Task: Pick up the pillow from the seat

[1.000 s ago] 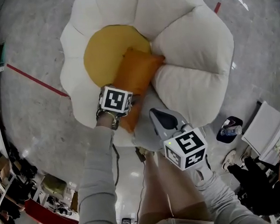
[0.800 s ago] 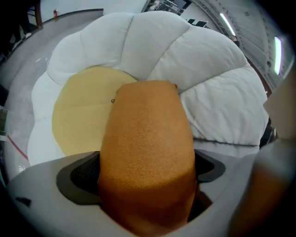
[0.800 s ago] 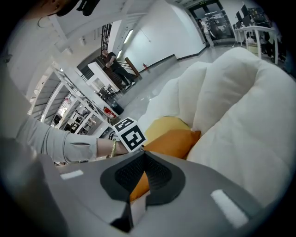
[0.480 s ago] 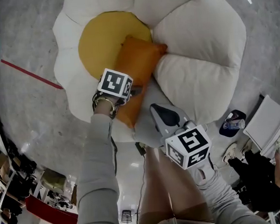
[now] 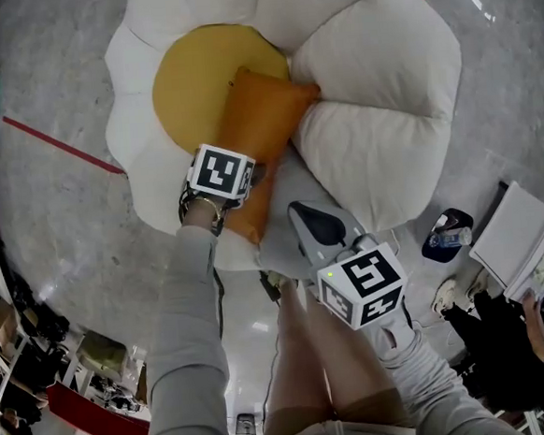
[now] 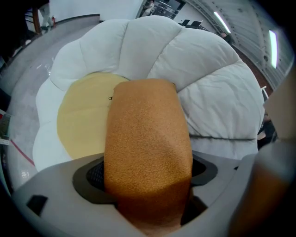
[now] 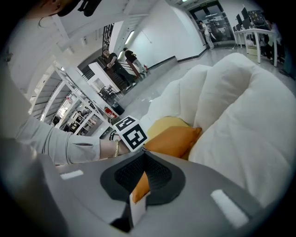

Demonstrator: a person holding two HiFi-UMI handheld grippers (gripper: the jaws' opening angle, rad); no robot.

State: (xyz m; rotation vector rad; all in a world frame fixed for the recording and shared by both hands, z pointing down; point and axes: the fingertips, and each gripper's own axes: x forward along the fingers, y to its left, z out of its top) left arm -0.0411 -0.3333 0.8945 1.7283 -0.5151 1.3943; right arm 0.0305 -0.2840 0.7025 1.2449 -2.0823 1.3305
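An orange pillow (image 5: 266, 117) lies on a white flower-shaped seat (image 5: 380, 156), partly over its yellow centre (image 5: 186, 78). My left gripper (image 5: 250, 181) is at the pillow's near end. In the left gripper view the pillow (image 6: 148, 134) fills the gap between the jaws, which are closing, and both pads touch its sides. My right gripper (image 5: 310, 223) hovers over the seat's near edge, shut and holding nothing. In the right gripper view the right gripper (image 7: 143, 173) points at the pillow (image 7: 173, 139) and at the left gripper's marker cube (image 7: 131, 133).
A red tape line (image 5: 60, 144) crosses the grey floor left of the seat. A dark cap with a bottle (image 5: 448, 245) and white papers (image 5: 518, 249) lie at the right, beside a seated person. Shelving (image 5: 22, 372) stands at the lower left. My own legs (image 5: 322, 377) are below.
The left gripper has pushed a little further along the pillow's near end. The right gripper has stayed almost in place.
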